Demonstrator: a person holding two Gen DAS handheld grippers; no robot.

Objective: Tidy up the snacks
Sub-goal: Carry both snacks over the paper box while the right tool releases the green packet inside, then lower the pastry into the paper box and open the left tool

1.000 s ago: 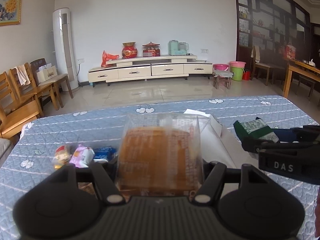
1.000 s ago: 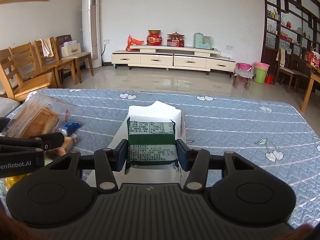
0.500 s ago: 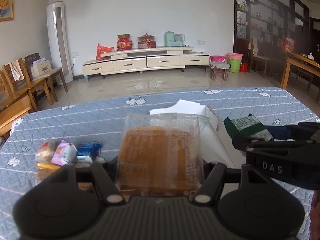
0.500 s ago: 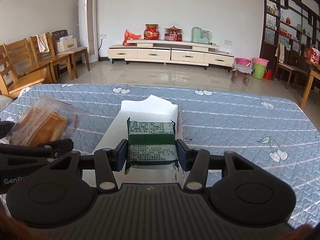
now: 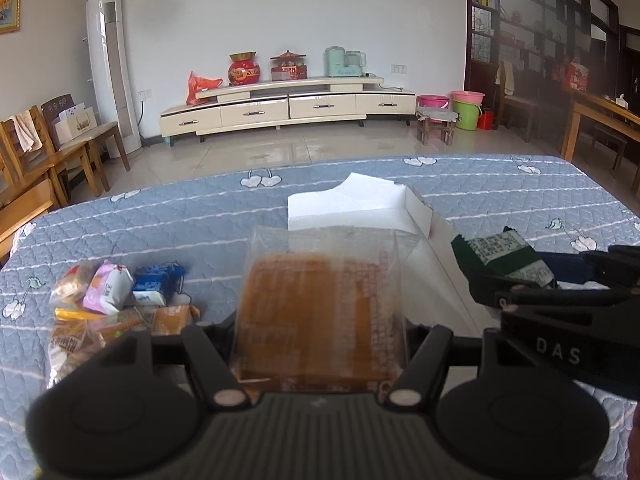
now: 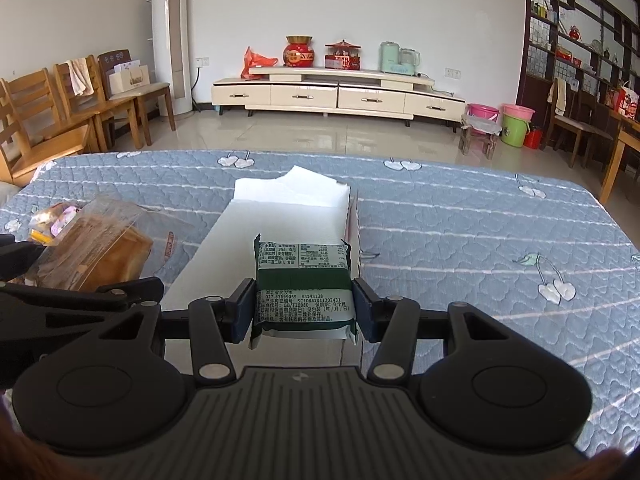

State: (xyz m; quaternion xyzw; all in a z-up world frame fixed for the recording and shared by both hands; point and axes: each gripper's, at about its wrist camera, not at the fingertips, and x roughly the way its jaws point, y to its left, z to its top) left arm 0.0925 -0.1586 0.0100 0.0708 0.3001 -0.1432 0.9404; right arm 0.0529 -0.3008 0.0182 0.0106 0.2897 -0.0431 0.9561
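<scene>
Left gripper (image 5: 320, 344) jaws clamped on clear-bagged cake (image 5: 320, 304), right gripper (image 6: 304, 308) clamped on green packet (image 6: 304, 284), both held over white box (image 6: 280, 220). Risk: grippers sit close together, could clash on release; slick bag may slip, land outside the box

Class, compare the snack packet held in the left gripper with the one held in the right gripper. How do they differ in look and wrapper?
1. The bread packet in the left gripper has a clear wrapper showing a brown slab; the green packet in the right gripper is opaque, with a printed label.
2. The bread packet looks bulkier; the green packet looks more compact.
Both are clamped above the white box.
</scene>
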